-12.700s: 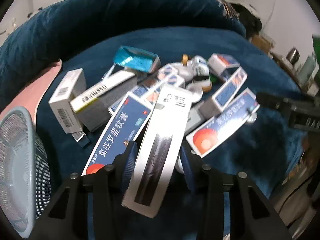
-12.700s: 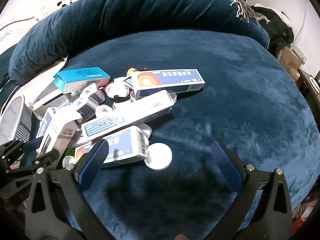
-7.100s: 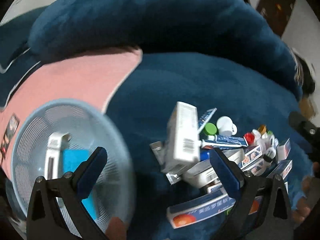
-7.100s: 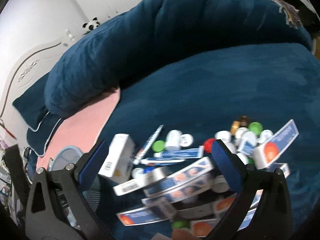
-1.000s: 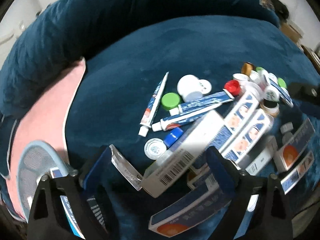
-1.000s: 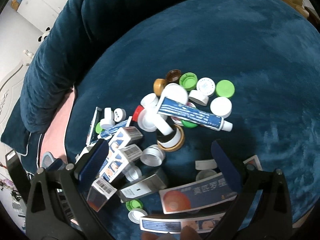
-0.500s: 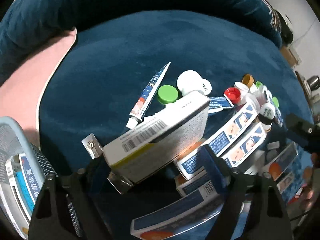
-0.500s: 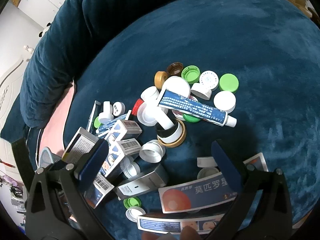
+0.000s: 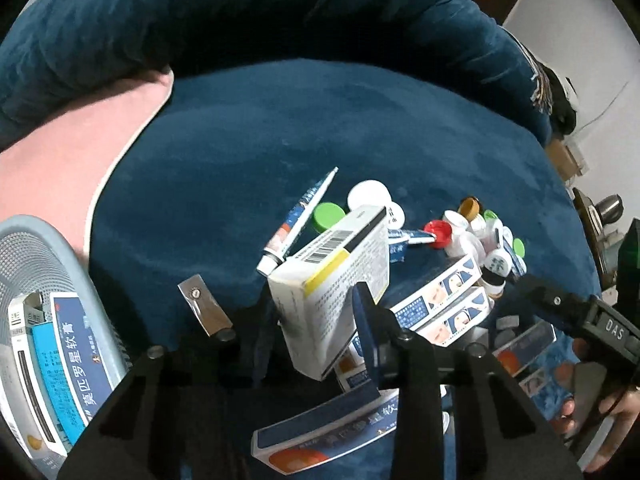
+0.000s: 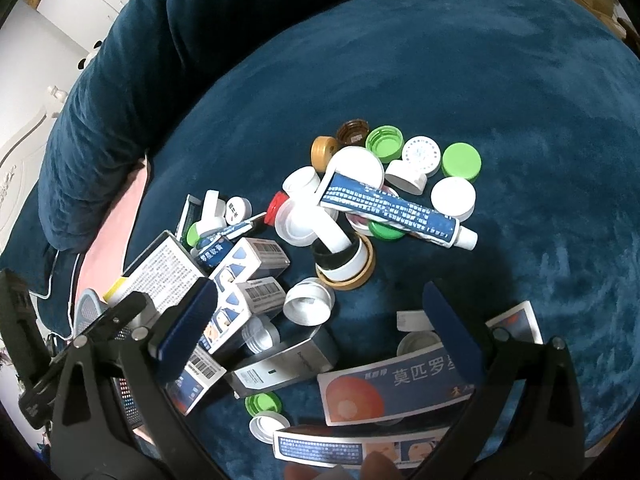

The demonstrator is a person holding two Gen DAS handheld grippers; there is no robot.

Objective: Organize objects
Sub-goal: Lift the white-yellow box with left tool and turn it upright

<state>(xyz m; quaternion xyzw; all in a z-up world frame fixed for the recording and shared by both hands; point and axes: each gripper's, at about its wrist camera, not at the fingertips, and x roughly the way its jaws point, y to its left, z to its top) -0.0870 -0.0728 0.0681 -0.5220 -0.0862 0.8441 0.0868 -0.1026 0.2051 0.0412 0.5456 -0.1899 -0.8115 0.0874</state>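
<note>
Left gripper (image 9: 320, 336) was clamped on a white cardboard medicine box with a yellow corner patch and barcode (image 9: 336, 280) — the box sat tilted between the blue pads, lifted above the dark blue plush blanket (image 9: 248, 152). In the right wrist view the same box (image 10: 160, 272) showed at the left, next to the pile.

Right gripper (image 10: 320, 332) hovered with its jaws spread wide, nothing between them.

Grey-blue mesh plastic basket (image 9: 52, 248) sat at the near left, partly on a pink cloth (image 9: 68, 148). Inside it: a blue-and-white ointment carton with Chinese lettering (image 9: 76, 360) plus other boxes — details unclear.

The rest of the clutter lay on the blanket, right of the basket:
- thin blue-and-white ointment tube (image 9: 300, 216) lying diagonally, just beside a green plastic bottle cap (image 9: 329, 216) and a white round cap (image 9: 368, 196)
- red bottle cap (image 9: 438, 229) at the edge of a cluster of white, green and brown caps
- two white-and-blue cartons with face pictures (image 9: 436, 300), side by side, just right of the held box
- long blue-and-white tube with a white nozzle (image 10: 396, 212) lying across the cap cluster
- large blue carton with an orange circle (image 10: 400, 388) near the right gripper, under its right finger
- grey-silver carton (image 10: 280, 364) near the middle, touching the face cartons
</note>
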